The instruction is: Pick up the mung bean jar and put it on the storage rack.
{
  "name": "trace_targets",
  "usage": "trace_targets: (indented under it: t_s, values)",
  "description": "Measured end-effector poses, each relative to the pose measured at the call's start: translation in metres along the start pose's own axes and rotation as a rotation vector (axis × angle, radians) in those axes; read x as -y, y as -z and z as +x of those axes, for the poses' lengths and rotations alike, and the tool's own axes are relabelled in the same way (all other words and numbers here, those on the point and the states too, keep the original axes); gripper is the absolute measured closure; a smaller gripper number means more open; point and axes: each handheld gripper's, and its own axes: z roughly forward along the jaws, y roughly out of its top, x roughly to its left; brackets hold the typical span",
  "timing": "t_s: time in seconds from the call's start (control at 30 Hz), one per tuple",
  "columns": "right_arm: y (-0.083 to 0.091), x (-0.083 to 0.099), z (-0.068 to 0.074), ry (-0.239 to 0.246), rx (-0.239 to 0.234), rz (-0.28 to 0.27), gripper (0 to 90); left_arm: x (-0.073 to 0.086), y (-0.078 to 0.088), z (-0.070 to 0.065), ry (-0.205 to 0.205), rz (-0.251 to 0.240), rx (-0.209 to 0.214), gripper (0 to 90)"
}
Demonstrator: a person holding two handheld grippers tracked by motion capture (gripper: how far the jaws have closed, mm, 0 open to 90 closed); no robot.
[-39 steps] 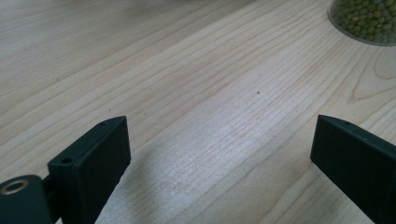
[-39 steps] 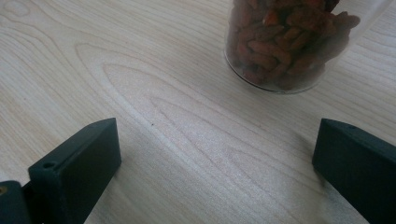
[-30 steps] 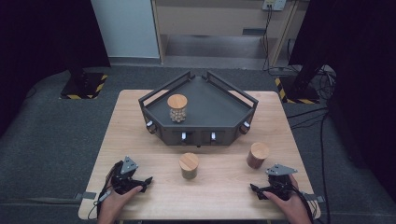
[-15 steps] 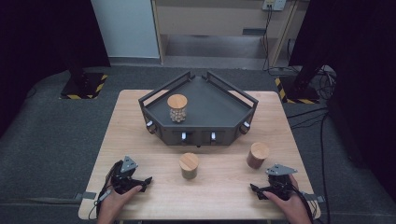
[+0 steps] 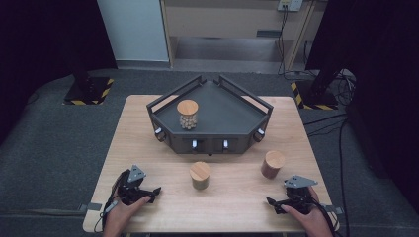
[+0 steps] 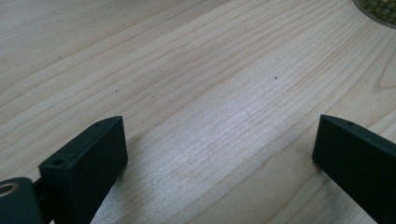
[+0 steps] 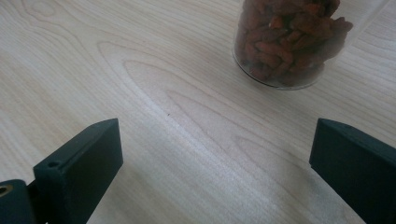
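Note:
Three wooden-lidded glass jars are in the high view. One with pale balls (image 5: 188, 114) stands on the dark angular tray (image 5: 232, 111). One with green contents (image 5: 199, 175) and one with red-brown contents (image 5: 272, 164) stand on the wooden table (image 5: 143, 148). My left gripper (image 5: 153, 194) rests near the front left edge, open, its jaws having just widened a little, with bare wood between them (image 6: 219, 135). The green jar's base (image 6: 379, 7) lies ahead of it to the right. My right gripper (image 5: 272, 205) is open at the front right. Its jaws have just narrowed slightly over bare wood (image 7: 215, 140), short of the red-brown jar (image 7: 289, 42).
The tray has raised rails, and knobs and small lights on its front face (image 5: 210, 144). Dark carpet surrounds the table. Cables (image 5: 341, 143) trail on the floor to the right. A black stand with a striped base (image 5: 86, 89) is at the back left.

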Motion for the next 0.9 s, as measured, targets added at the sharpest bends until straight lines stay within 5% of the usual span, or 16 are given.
trace_targets:
  t_s: [0.9]
  values:
    - [0.002,-0.024,0.034,0.101,-0.112,-0.01,4.5,0.0,0.0,-0.001,0.001,0.001,-0.007,1.6]
